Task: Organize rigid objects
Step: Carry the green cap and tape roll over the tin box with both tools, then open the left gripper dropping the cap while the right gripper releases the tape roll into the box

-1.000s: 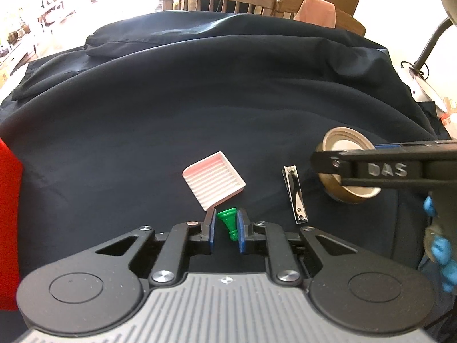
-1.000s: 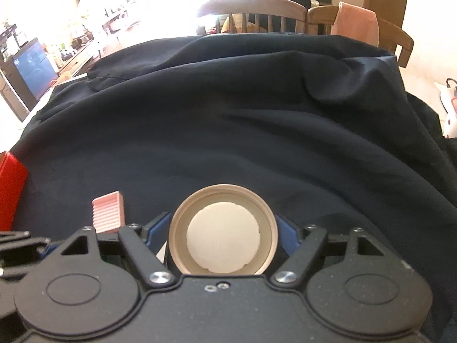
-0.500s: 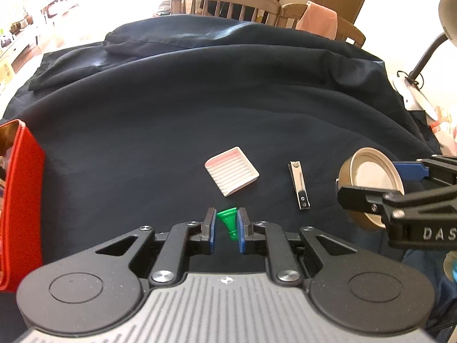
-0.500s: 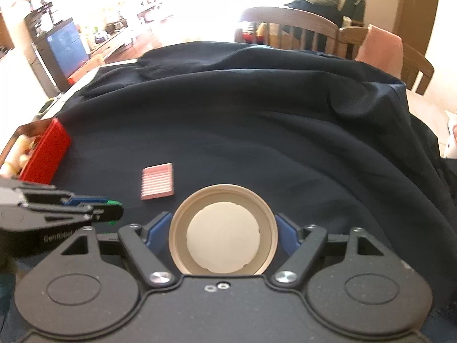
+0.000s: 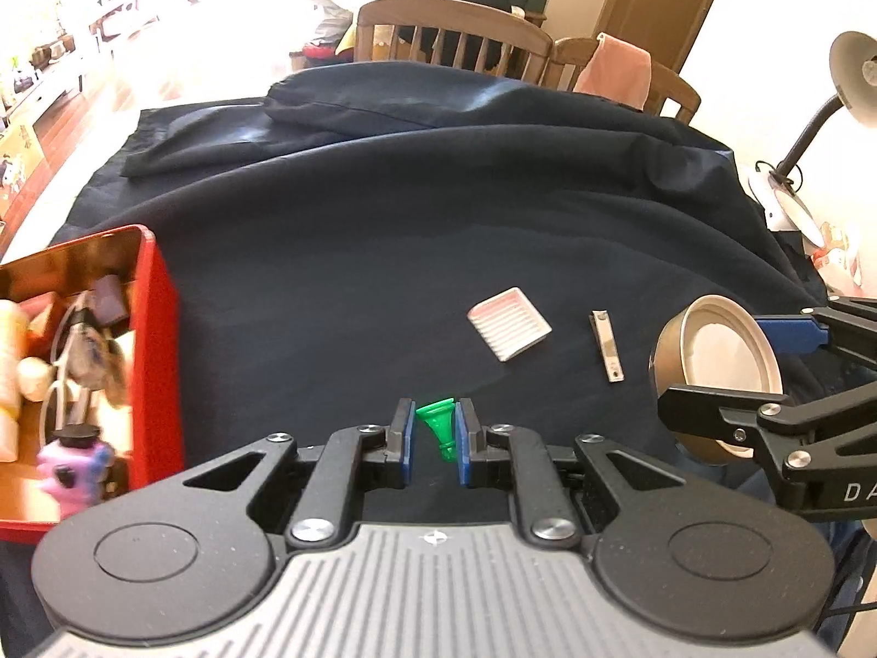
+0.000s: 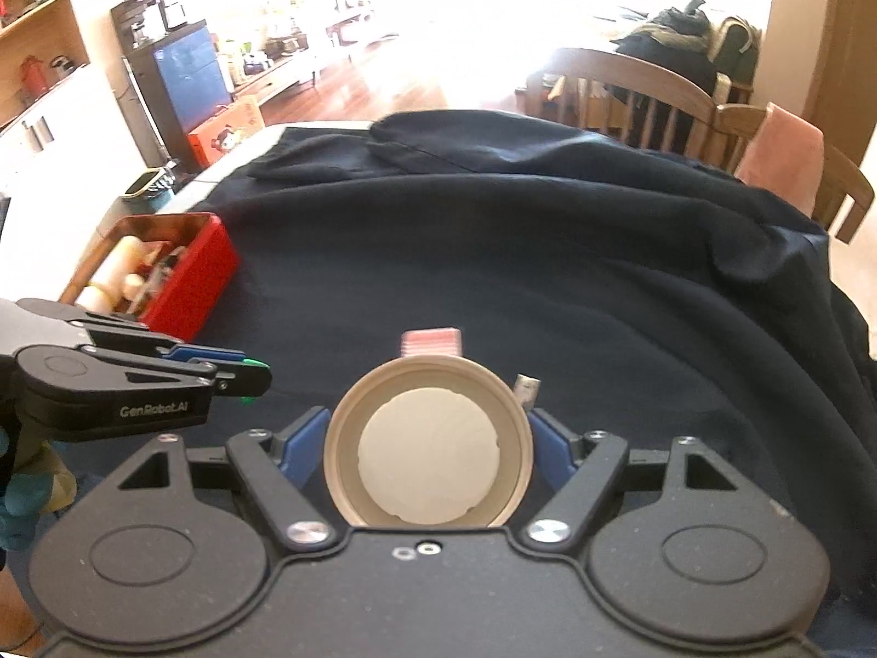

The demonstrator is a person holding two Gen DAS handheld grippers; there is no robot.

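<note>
My left gripper (image 5: 434, 427) is shut on a small green plastic piece (image 5: 440, 426) and holds it above the dark cloth; it also shows in the right wrist view (image 6: 249, 378). My right gripper (image 6: 430, 444) is shut on a round tan jar lid (image 6: 428, 449), seen at the right in the left wrist view (image 5: 712, 373). A pink-and-white ridged tray (image 5: 508, 323) and a metal nail clipper (image 5: 607, 346) lie on the cloth ahead. A red box (image 5: 156, 329) with several small items stands at the left, and shows in the right wrist view (image 6: 192, 268).
A dark blue cloth (image 5: 383, 219) covers the table, with folds at the back. Wooden chairs (image 5: 449, 27) stand behind it. A desk lamp (image 5: 822, 109) is at the right edge. A small dark container (image 6: 145, 189) sits beyond the red box.
Both grippers have pulled back and turned left with their loads. The red box has come into view at the left, and the tray and clipper look farther away.
</note>
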